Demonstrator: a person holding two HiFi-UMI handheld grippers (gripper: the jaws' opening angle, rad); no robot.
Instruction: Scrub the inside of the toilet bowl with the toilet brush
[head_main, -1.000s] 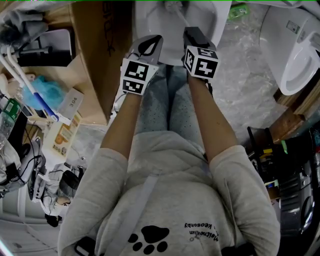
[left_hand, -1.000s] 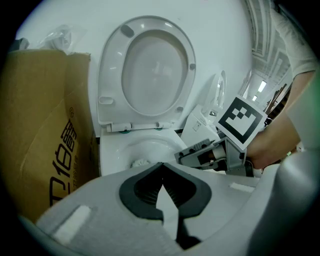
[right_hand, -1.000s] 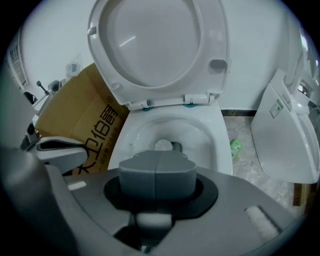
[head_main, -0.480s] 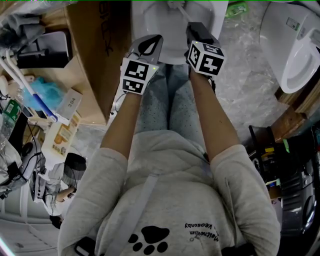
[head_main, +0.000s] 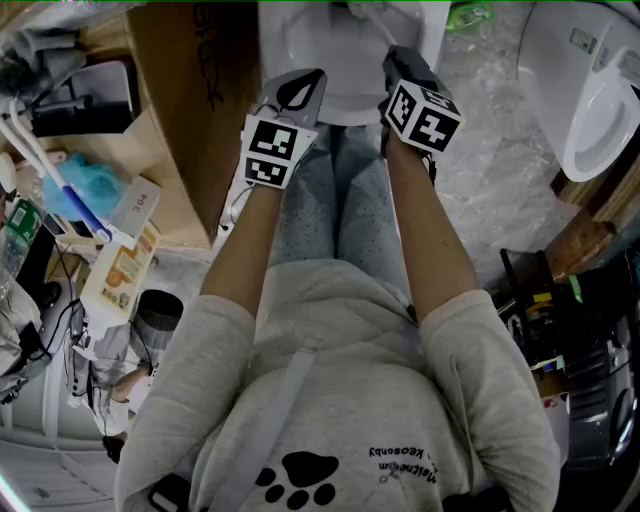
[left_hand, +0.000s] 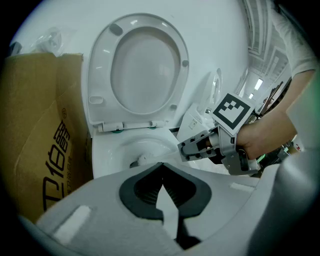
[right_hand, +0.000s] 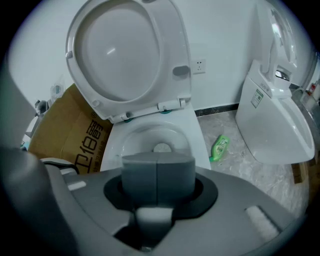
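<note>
1. The toilet brush (left_hand: 142, 159) has its white head down inside the toilet bowl (left_hand: 107, 150), close to the dark drain at lower centre of the left gripper view. Its handle runs up and right to the right gripper (right_hand: 156, 172).
2. The right gripper's fingers are closed flush, seam to seam, and appear to pinch the handle low between them. The left gripper (left_hand: 161, 167) has its fingers closed tip to tip with nothing held. It hovers just before the bowl rim.
3. Handling, as a judgement: the brush is light, with a stiff plastic handle and springy bristles. It is likely slick when wet, so a firm grip high on the handle, clear of the head, suits.
4. Writing:
   - The cardboard box (left_hand: 40, 140) at left of frame carries dark Chinese characters that I cannot read with confidence.
   - A small carton (head_main: 140, 205) at left of the head view reads "304".
   - The sweatshirt (head_main: 340, 400) shows a paw print and a line of small lettering that is not legible.
   - The green bottle (right_hand: 219, 147) on the floor has a label too small to read.
</note>
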